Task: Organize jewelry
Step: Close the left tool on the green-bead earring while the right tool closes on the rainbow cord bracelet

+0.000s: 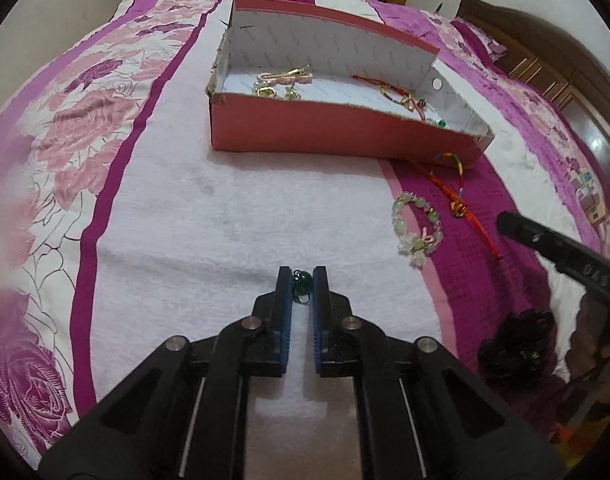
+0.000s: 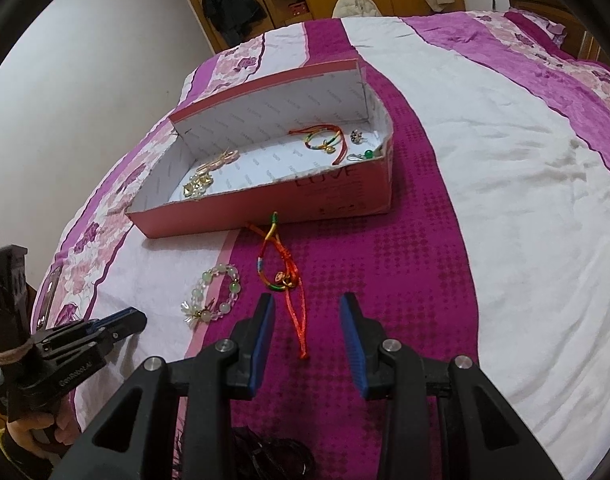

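Left wrist view: left gripper (image 1: 302, 280) pinches a green bead earring (image 1: 303, 282), well short of the pink box (image 1: 305, 132), which lies straight ahead.

Right wrist view: right gripper (image 2: 307, 312) spread, empty; 1 red cord bracelet (image 2: 283, 276) between tips, long axis toward box. 1 bead bracelet (image 2: 215, 294) left of it.

Bed (image 2: 485, 152) w/ pink-white floral cover. On it: open red box (image 2: 289, 204), multicolor cord bracelet (image 2: 279, 264) just beside box, pale bead bracelet (image 2: 215, 292) near cord.
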Demonstrator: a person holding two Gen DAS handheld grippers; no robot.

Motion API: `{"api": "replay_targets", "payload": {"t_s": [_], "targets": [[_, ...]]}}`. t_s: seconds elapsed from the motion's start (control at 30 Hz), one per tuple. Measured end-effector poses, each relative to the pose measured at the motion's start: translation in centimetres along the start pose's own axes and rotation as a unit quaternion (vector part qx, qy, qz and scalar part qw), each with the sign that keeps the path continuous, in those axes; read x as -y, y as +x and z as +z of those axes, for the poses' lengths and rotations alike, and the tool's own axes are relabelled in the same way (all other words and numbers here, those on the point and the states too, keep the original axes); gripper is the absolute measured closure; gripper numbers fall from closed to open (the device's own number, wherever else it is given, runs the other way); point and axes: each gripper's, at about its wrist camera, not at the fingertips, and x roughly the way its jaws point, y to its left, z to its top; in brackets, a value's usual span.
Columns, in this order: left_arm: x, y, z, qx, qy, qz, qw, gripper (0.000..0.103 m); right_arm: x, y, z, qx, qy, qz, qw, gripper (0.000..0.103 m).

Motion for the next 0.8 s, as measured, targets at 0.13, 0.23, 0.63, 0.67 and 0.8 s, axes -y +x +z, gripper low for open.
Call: {"api": "replay_targets", "payload": {"t_s": [0.13,0.23,0.63,0.67,0.8], "targets": [[-0.2,-0.8,0.6,0.013,-0.008,-0.003,0.9999,0.102,-0.5,0.5,0.5,-0.006,-0.016,-0.002,1.000,0.066],[-0.4,-1.1,0.9,0.019,-0.015,-0.004,0.9997,0.102,-0.9,1.5,1.0,-0.015,-0.024,-0.002,1.000,0.066],[-1.3,-1.7,1.3,0.034,-0.031,0.000,0.9989,0.102,-2.7,4.9,2.1,-0.044,-0.061,-0.008,0.997,0.063],[-1.3,-1.7,1.4,0.034,-0.030,0.000,0.9990,0.102,-2.7,5.0,2.2,-0.044,-0.062,-0.007,0.997,0.063],[-1.4,-1.8,1.4,0.035,-0.031,0.002,0.9989,0.102,-2.6,5.7,2.5,-0.054,-0.068,-0.011,0.996,0.063]]}}
